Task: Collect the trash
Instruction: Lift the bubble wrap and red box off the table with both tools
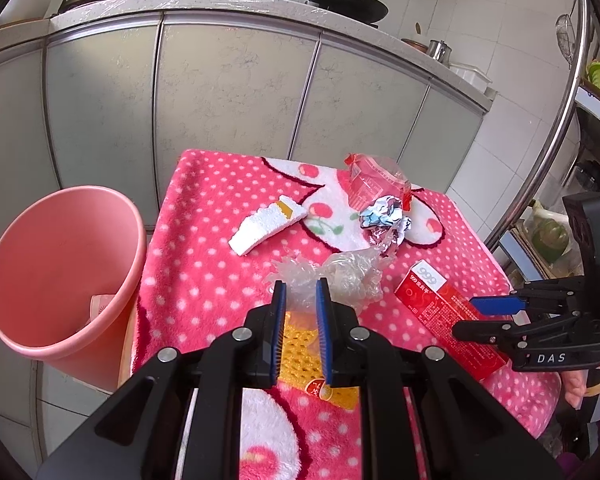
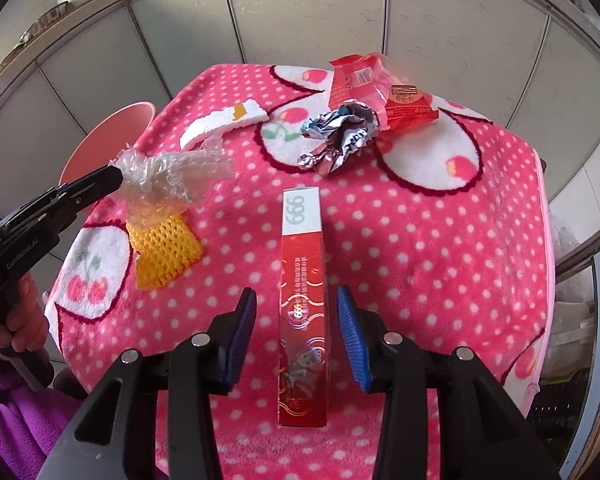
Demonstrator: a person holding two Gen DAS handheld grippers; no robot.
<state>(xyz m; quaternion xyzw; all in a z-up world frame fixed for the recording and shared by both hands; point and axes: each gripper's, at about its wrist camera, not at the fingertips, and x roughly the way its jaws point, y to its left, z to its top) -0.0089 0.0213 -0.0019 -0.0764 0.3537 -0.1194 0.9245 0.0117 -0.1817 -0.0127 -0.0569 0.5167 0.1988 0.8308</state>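
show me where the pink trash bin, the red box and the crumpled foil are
pink trash bin (image 1: 60,264), left wrist view, on its inner wall.
red box (image 2: 303,312), right wrist view, on the middle of its red top face.
crumpled foil (image 2: 340,136), right wrist view, on the centre of the silver wad.

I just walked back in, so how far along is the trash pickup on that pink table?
Done: one pale item lies in the pink bin. In hand: the left gripper pinches crumpled clear plastic; the right gripper straddles the red box with pads clear. Left: foam piece, foil, red wrapper, yellow net.
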